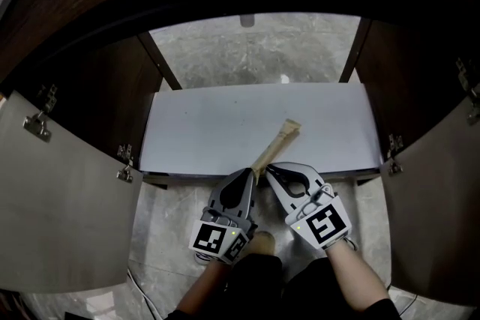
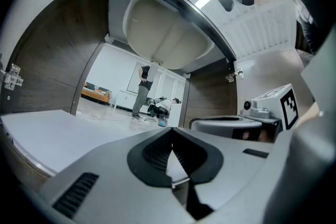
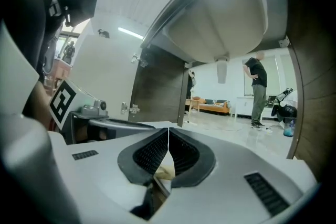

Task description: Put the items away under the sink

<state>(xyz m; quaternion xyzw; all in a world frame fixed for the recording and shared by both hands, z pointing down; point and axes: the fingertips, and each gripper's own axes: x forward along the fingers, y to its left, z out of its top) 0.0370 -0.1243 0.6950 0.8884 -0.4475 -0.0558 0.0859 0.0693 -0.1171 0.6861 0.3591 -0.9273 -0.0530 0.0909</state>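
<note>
head view: the right gripper [image 1: 271, 168] is clamped on the near end of the tan stick [image 1: 277, 145], which reaches over the white cabinet floor [image 1: 202, 131]. the left gripper [image 1: 250, 173] is closed beside it. the person should keep the stick level and carry it deeper in before letting go.

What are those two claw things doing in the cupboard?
A person holds a gripper in each hand at the open cupboard under the sink. The left gripper and the right gripper are both shut on the near end of a thin tan item. Its far end reaches over the white cupboard floor. They have not let go.
</note>
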